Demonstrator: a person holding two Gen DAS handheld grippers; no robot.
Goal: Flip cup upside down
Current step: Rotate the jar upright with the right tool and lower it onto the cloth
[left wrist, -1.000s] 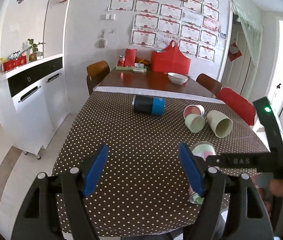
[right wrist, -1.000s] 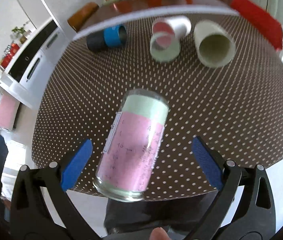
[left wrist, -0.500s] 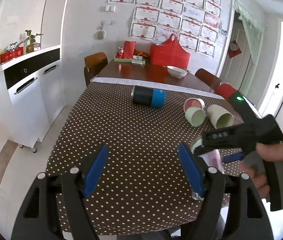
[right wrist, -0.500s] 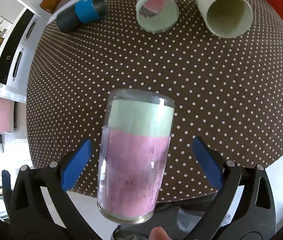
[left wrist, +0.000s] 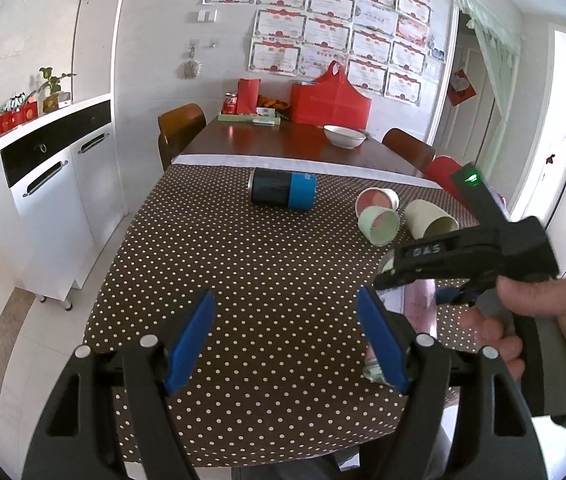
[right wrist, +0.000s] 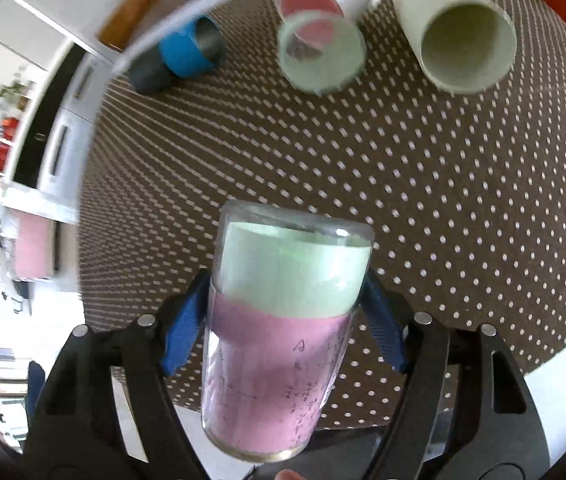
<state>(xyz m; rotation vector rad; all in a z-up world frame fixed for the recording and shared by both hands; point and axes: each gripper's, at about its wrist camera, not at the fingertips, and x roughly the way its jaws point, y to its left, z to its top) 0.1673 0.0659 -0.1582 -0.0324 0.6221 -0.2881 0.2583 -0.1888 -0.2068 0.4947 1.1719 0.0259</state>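
Observation:
A clear glass cup (right wrist: 279,312) with a pink and pale green paper lining lies near the front edge of the dotted tablecloth (right wrist: 423,184). My right gripper (right wrist: 283,328) is shut on the cup, blue pads pressed to its two sides. In the left wrist view the cup (left wrist: 419,308) shows partly behind the right gripper's black body (left wrist: 471,252) and the hand holding it. My left gripper (left wrist: 287,340) is open and empty, hovering over the front of the table to the left of the cup.
Several other cups lie on their sides farther back: a black and blue one (left wrist: 283,192), a white and pink one (left wrist: 377,200), a green one (left wrist: 379,226), a cream one (left wrist: 431,220). White cabinets (left wrist: 51,200) stand left; chairs surround the table.
My right gripper moved in over the cup and its pads closed from wide apart onto the cup's sides. The left gripper stayed open and nearly still.

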